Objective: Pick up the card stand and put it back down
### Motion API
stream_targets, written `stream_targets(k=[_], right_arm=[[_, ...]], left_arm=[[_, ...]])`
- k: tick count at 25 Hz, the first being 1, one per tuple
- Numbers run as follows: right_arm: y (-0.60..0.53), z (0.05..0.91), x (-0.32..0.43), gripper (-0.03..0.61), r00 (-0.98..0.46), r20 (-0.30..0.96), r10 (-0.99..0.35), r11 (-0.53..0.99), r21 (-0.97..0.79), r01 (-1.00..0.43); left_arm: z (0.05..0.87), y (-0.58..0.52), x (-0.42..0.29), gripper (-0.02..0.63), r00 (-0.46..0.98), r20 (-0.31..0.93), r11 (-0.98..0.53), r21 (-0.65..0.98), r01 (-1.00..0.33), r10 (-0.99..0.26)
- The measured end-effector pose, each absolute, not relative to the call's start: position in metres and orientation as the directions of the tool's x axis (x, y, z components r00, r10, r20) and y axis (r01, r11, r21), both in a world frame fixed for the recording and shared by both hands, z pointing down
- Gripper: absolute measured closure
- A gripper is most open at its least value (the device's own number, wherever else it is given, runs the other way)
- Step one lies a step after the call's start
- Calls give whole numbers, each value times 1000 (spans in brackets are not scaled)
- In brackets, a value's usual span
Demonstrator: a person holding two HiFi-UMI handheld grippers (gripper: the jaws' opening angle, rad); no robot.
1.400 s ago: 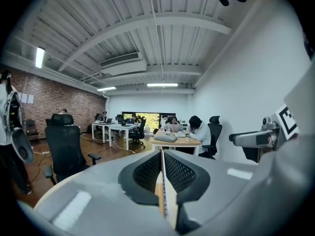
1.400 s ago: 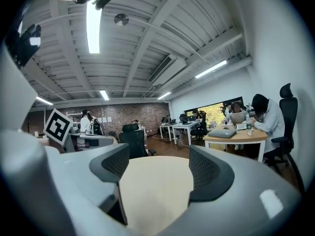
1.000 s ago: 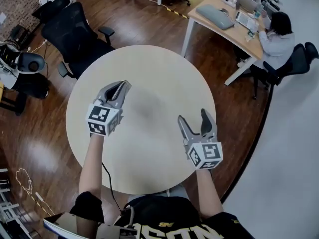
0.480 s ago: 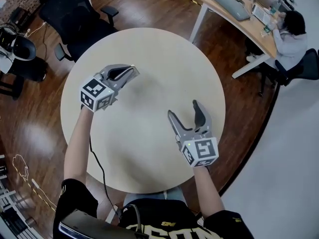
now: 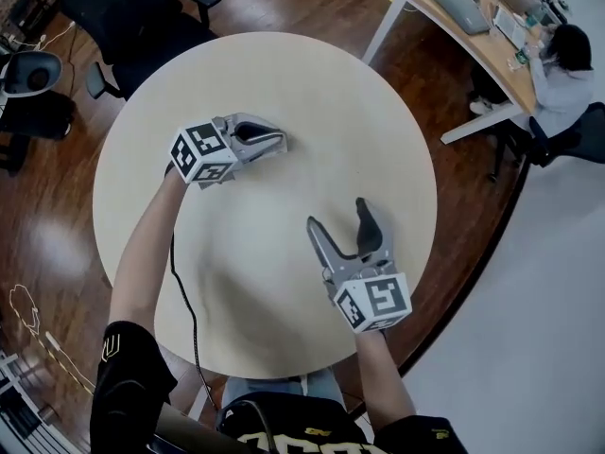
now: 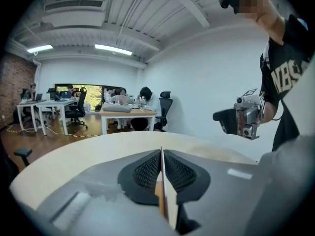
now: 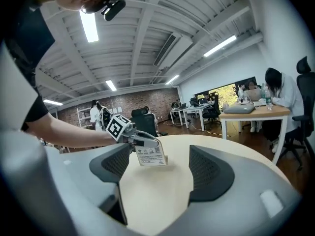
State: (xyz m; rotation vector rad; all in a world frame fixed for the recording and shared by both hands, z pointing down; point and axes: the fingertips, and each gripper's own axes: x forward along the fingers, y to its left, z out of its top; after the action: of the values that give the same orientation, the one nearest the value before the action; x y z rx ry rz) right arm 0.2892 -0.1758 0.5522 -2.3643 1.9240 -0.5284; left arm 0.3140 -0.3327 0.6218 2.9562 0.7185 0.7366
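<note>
The card stand point(image 7: 150, 156) is a small clear holder with a white printed card. My left gripper point(image 5: 279, 142) is shut on its top edge and holds it upright, low over the round beige table point(image 5: 284, 74). Whether its base touches the tabletop I cannot tell. In the left gripper view the card point(image 6: 165, 200) shows edge-on, pinched between the black pads. My right gripper point(image 5: 337, 214) hovers nearer the front right of the table. Its jaws stand wide apart with nothing between them, and they point at the card and the left gripper point(image 7: 147, 142).
Black office chairs point(image 5: 123, 8) stand past the table's far left edge. A wooden desk point(image 5: 473, 17) with a seated person point(image 5: 567, 64) is at the far right. A black cable point(image 5: 184, 291) hangs along my left arm.
My left gripper has swung from pointing away to pointing right and has moved toward the table's middle with the card. The right gripper has barely shifted.
</note>
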Motion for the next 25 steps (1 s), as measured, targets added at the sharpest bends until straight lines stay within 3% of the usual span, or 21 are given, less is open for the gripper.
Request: stream_targets(k=[10, 11, 12, 15, 19, 25], right_arm=[[-168, 575, 291, 195, 184, 224, -957, -242, -265, -934], [-168, 576, 290, 195, 185, 231, -955, -240, -243, -940], [-169, 576, 289, 195, 185, 238, -954, -238, -220, -946], [-169, 575, 286, 195, 179, 254, -950, -228, -177, -958], [-166, 563, 283, 195, 185, 270, -945, -234, -161, -959], [-160, 517, 283, 195, 190, 249, -950, -235, -164, -958]], left_arm=[[669, -326, 338, 598, 737, 394, -835, 268, 480, 550], [669, -328, 339, 566, 744, 395, -842, 264, 470, 539], [668, -331, 339, 467, 751, 402, -852, 257, 457, 524], [657, -346, 337, 316, 797, 415, -899, 224, 377, 438], [608, -366, 317, 305, 891, 393, -973, 133, 189, 227], [487, -349, 260, 305, 965, 254, -998, -1, -65, -63]])
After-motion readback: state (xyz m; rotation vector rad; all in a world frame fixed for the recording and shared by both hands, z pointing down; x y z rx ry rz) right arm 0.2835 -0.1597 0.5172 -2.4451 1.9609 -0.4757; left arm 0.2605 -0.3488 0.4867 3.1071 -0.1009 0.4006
